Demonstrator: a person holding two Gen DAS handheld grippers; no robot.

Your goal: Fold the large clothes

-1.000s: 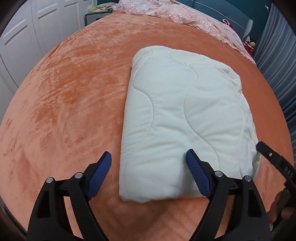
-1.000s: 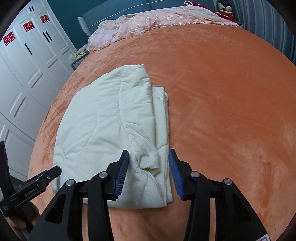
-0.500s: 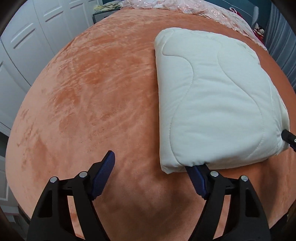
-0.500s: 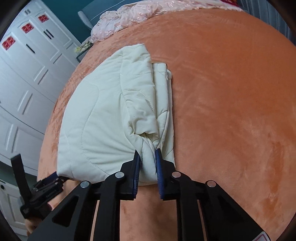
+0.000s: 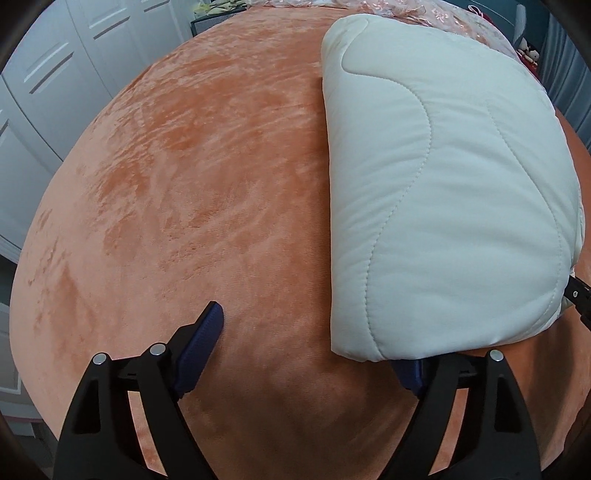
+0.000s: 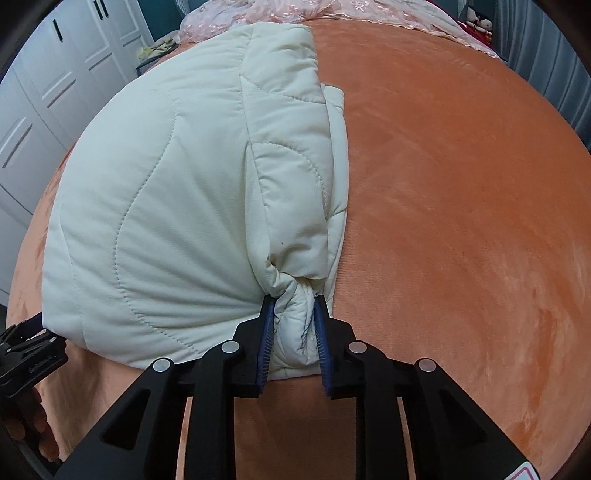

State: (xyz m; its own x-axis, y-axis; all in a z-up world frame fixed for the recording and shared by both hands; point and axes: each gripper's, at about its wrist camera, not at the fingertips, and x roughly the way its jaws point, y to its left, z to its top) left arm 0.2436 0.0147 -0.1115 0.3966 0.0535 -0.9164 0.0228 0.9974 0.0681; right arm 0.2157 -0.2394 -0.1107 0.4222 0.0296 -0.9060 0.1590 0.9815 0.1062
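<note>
Handling a cream quilted garment (image 6: 177, 206), already doubled into a thick, puffy bundle and resting on the orange bedspread (image 6: 461, 184), directly ahead of both grippers.

Pinching a bunched wad of its near corner with the right gripper (image 6: 293, 306). Pressing the blue pads (image 6: 266, 332) in from both sides, with the cloth gathering into tight creases between them. Seeing the layered open edges running away just ahead and slightly right of those fingers.

Holding the left gripper (image 5: 314, 343) spread wide at the other near corner of the garment (image 5: 443, 184). Leaving the left-hand finger bare over the bedspread and the right-hand finger tucked under the bundle's edge, out of sight, so closing on nothing.

Judging by the compact shape, working late in the task: probably taking hold of the near edge, either for one more fold away from the grippers or for squaring the bundle.

Calling next for closing the left gripper on its corner through all the layers. Then lifting both corners level and together, since a one-sided pull risks sliding the stacked layers apart.

Beyond the bundle, glimpsing pink lace fabric (image 6: 295, 11) at the far edge of the bed and white wardrobe doors (image 5: 55, 74) off to the left.
</note>
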